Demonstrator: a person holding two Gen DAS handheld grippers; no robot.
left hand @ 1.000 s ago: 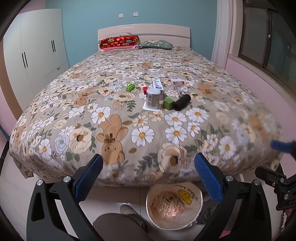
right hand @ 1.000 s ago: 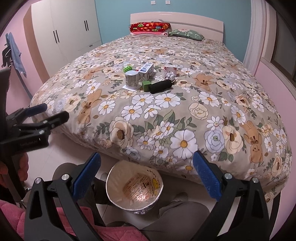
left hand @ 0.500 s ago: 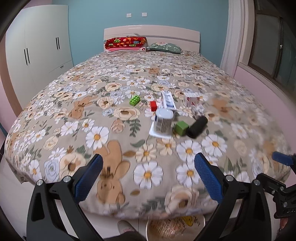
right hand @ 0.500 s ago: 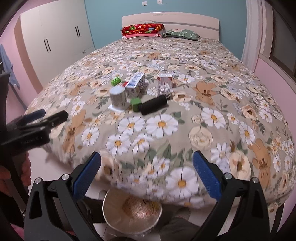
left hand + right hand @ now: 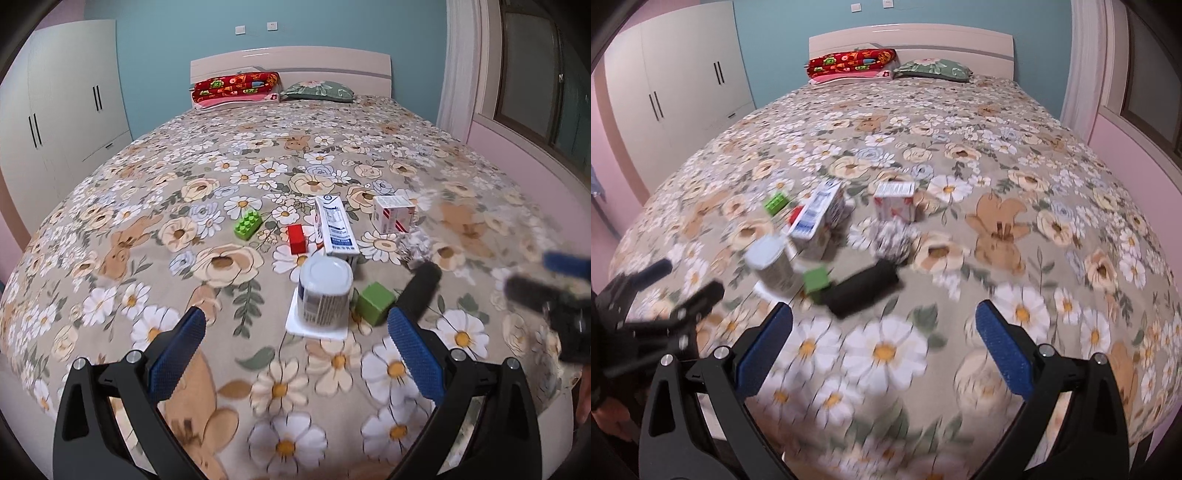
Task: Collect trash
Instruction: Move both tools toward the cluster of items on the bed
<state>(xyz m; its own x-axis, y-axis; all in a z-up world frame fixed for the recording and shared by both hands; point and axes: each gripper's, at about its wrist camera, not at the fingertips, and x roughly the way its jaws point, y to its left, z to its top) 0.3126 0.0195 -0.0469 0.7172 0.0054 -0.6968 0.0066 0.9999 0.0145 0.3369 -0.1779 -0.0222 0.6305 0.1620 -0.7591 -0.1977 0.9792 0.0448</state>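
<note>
Left claw (image 5: 295, 332) and right claw (image 5: 882, 328) both spread wide, empty — above floral bed (image 5: 184, 206); white jar (image 5: 325, 291), black cylinder (image 5: 864, 288), cartons clustered ahead.

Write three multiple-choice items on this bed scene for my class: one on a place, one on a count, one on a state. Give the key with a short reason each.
1. Where is the green cube?
A. between the can and the black cylinder
B. on the red pillow
C. inside the long carton

2. How many green items lie on the bed?
A. one
B. two
C. four

3. How is the left gripper?
A. shut on the can
B. shut and empty
C. open and empty

Key: 1 A, the cube sits between them. 2 B, the cube and the studded brick. 3 C, its jaws stand wide apart with nothing between them.
</note>
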